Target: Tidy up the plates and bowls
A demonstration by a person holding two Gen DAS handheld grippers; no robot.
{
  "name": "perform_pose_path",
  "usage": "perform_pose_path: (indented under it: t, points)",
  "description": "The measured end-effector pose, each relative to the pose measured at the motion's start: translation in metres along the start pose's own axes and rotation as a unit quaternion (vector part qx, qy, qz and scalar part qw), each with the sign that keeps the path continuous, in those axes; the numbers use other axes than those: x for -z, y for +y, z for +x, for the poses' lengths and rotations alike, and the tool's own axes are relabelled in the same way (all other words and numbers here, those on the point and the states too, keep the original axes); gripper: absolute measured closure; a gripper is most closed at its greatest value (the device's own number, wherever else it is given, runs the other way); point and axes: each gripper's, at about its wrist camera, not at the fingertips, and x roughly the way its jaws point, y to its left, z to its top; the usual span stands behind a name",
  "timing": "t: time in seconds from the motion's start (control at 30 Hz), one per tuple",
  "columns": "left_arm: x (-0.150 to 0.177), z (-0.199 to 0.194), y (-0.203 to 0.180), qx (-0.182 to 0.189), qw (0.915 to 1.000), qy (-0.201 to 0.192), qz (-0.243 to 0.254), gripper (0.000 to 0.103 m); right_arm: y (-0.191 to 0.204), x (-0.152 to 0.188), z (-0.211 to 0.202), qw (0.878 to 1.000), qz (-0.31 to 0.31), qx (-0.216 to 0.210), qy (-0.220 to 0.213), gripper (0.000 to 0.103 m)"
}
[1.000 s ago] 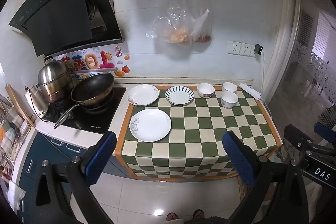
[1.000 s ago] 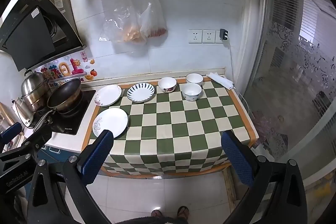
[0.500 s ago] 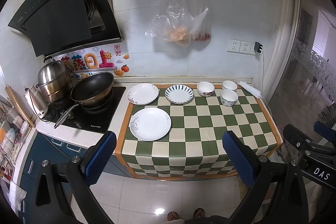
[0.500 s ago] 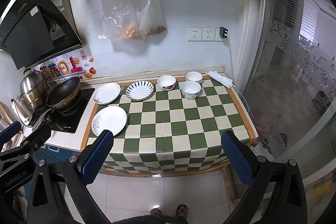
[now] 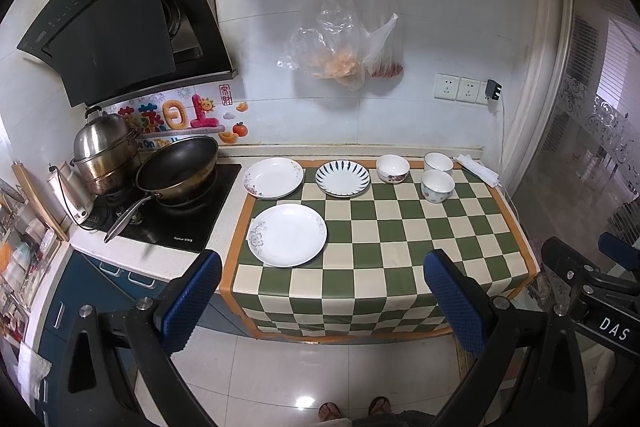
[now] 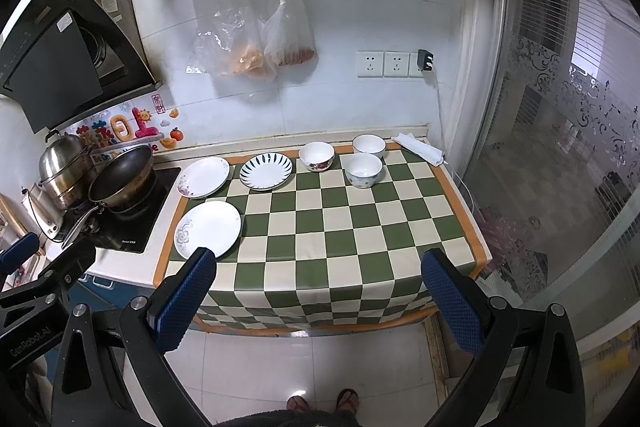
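Three plates lie on the checked cloth (image 5: 400,239): a white plate (image 5: 287,235) at the front left, a floral-rimmed plate (image 5: 274,177) behind it, and a blue-striped plate (image 5: 342,177) beside that. Three bowls stand at the back right: a floral bowl (image 5: 393,168), a white bowl (image 5: 438,163) and a patterned bowl (image 5: 437,185). The same plates (image 6: 208,229) and bowls (image 6: 363,169) show in the right wrist view. My left gripper (image 5: 324,297) and right gripper (image 6: 318,297) are open and empty, held well back from the counter, above the floor.
A wok (image 5: 178,167), a steel pot (image 5: 105,151) and a kettle (image 5: 72,195) crowd the hob at the left. A folded white cloth (image 5: 478,169) lies at the back right corner. Plastic bags (image 5: 340,43) hang on the wall. A glass partition (image 6: 560,131) stands at the right.
Both cameras have shifted slightly; the counter sits a little lower and nearer in view. No dish has moved and both grippers stay open.
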Motion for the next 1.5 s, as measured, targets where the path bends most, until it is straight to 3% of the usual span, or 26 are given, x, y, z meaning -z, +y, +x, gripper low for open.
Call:
perform_pose_path:
  t: [1.5]
  points:
    - [-0.005, -0.006, 0.011, -0.002, 1.0, 0.0, -0.001, 0.0, 0.0, -0.004, -0.002, 1.0, 0.004, 0.001, -0.004, 0.0]
